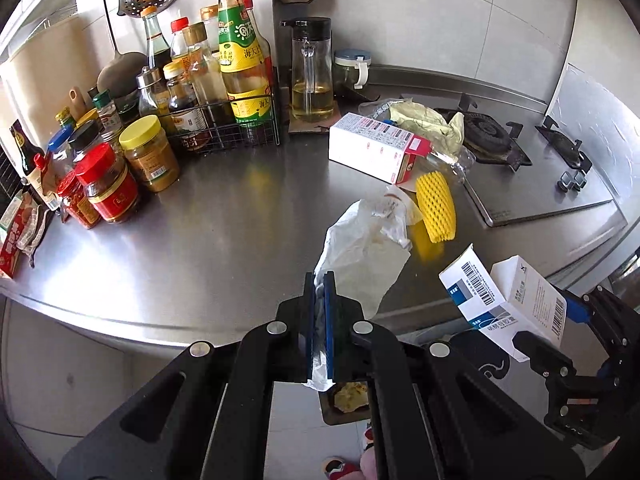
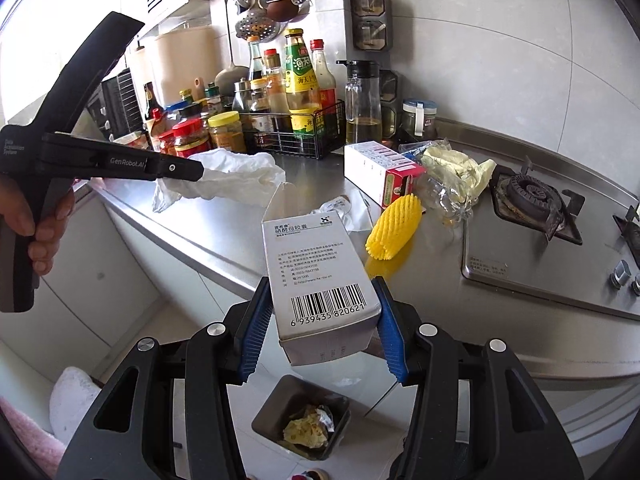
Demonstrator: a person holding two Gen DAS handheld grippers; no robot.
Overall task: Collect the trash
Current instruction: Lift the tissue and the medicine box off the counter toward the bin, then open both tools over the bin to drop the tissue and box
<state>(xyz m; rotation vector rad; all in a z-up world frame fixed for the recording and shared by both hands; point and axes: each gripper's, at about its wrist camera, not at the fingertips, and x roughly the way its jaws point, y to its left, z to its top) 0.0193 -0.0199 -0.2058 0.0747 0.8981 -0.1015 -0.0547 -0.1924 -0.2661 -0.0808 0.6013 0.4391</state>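
Trash held in both grippers beyond the counter's front edge, above the bin.
Left gripper (image 1: pixel 319 280) pinches a crumpled white plastic bag (image 1: pixel 362 254); right gripper (image 2: pixel 320 312) clamps a white barcoded cardboard box (image 2: pixel 316 276). Centre each over the dark square floor bin (image 2: pixel 276 396) before releasing, box first, since its corner could catch the rim.

Upper left of the left wrist view is basically a condiment jungle: a black wire rack (image 1: pixel 224 128) packed with sauce bottles, a tall green-label bottle (image 1: pixel 244 60) at its right end, and a yellow-lid jar (image 1: pixel 150 154) plus a red-lid jar (image 1: pixel 108 182) standing in front of it on the steel counter (image 1: pixel 224 208). Right of the rack stands a glass oil dispenser (image 1: pixel 312 72) with a black top, then a small blue-lid jar (image 1: pixel 352 70). A gas burner (image 2: pixel 532 196) sits at the right of the right wrist view, with a slotted ladle (image 2: pixel 256 26) hanging top center.
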